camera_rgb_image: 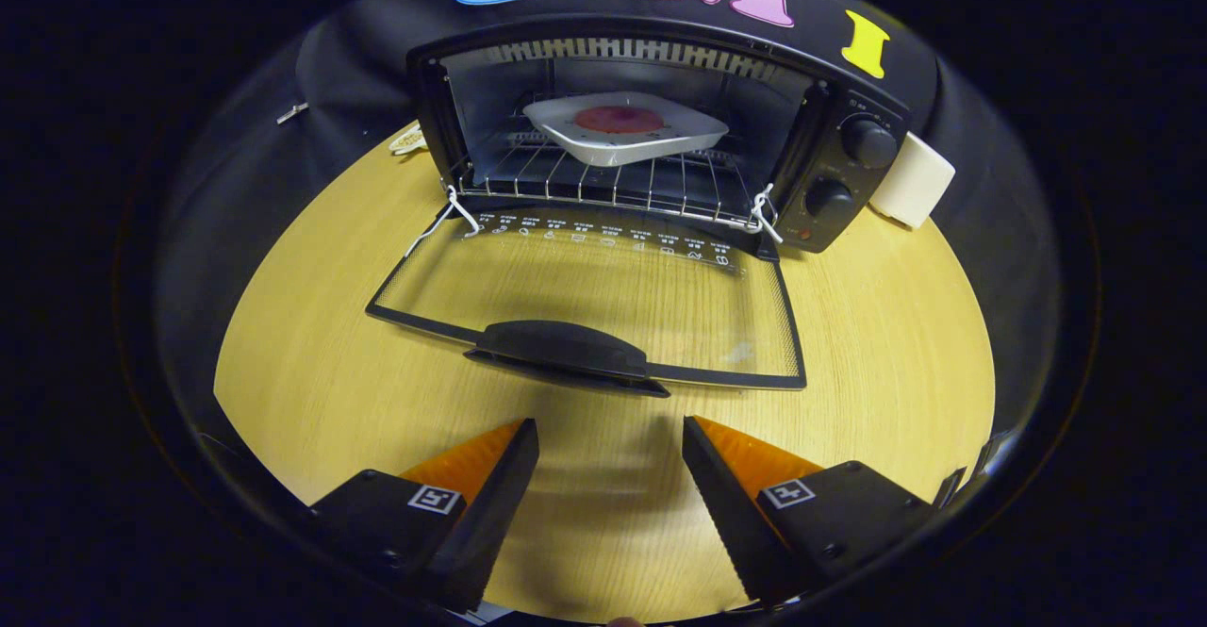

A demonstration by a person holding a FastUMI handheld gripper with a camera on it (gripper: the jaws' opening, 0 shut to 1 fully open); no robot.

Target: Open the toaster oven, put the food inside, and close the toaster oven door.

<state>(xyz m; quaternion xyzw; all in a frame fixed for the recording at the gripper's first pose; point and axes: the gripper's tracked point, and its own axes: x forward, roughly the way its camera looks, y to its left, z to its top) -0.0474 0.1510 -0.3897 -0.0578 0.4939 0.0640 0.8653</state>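
The black toaster oven (830, 170) stands at the back of the round wooden table (311, 363). Its glass door (603, 297) is folded down flat toward me, with the dark handle (566, 349) at the near edge. Inside, on the wire rack (585, 184), rests a white square plate (627, 141) with a round reddish piece of food (620, 119) on it. My gripper (611, 434) is open, its fingers wide apart with nothing between them. It hovers over the table just short of the door handle.
Two knobs (868, 141) sit on the oven's right panel. A white cup-like object (913, 181) stands to the right of the oven. A small pale object (408, 141) lies at the oven's left. White strings (453, 212) hang at both door hinges.
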